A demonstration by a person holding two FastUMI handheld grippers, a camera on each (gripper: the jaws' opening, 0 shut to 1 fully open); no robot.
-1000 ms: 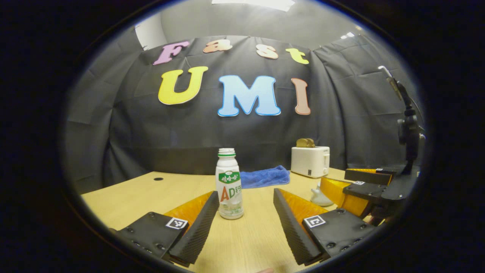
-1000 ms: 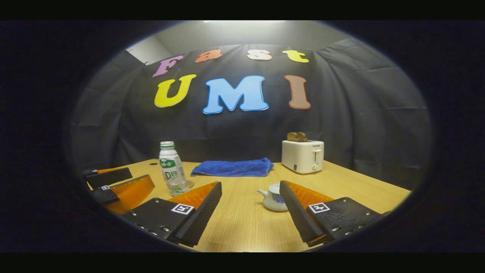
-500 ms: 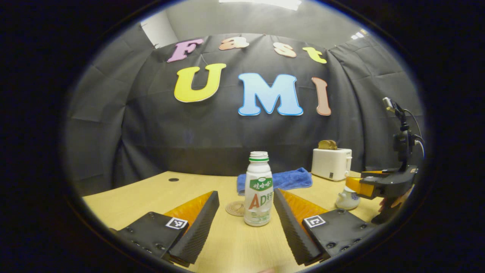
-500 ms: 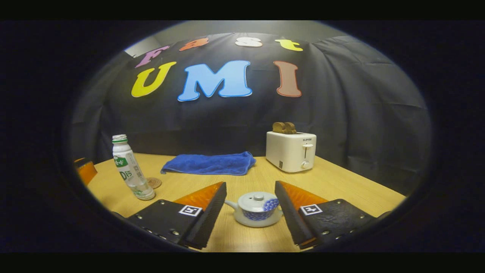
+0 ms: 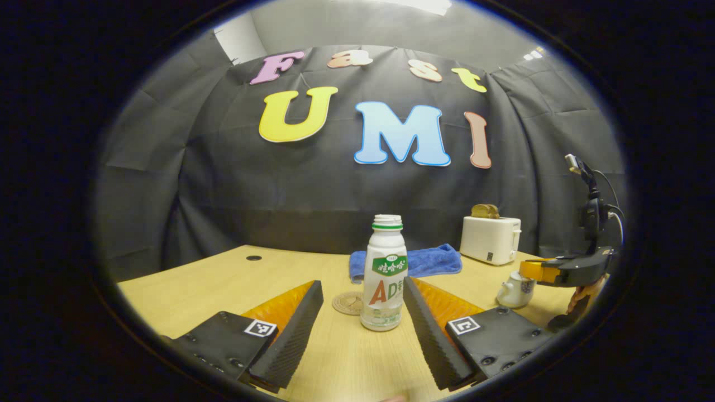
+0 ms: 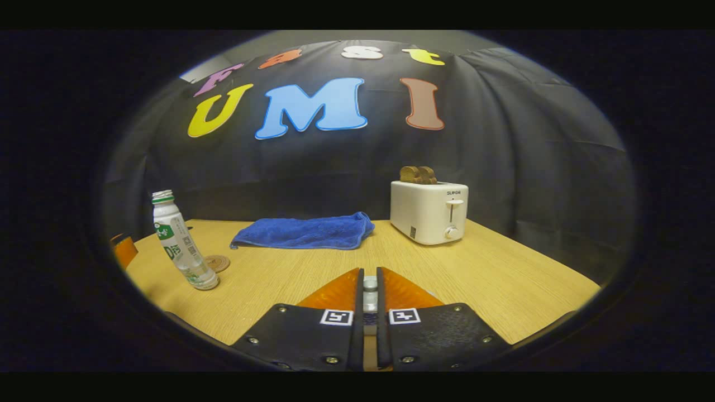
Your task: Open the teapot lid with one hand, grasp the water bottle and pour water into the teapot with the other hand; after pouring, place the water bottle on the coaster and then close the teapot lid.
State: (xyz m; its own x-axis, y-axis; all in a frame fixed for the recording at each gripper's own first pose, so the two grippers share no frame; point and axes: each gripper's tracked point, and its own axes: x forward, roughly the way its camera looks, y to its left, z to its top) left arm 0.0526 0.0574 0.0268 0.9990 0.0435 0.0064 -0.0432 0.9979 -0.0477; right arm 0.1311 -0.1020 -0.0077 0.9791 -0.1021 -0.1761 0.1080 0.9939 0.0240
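The right gripper (image 6: 369, 282) has its fingers drawn nearly together, pinching the knob of the teapot lid (image 6: 369, 284) between them. Off to its left the water bottle (image 6: 177, 241) stands upright on the wooden table (image 6: 503, 279), just beside the round coaster (image 6: 217, 262). In the left gripper view, the left gripper (image 5: 363, 312) is spread wide with the bottle between its fingers, nearer the right one. A blue towel (image 6: 304, 231) and white toaster (image 6: 429, 212) sit farther back.
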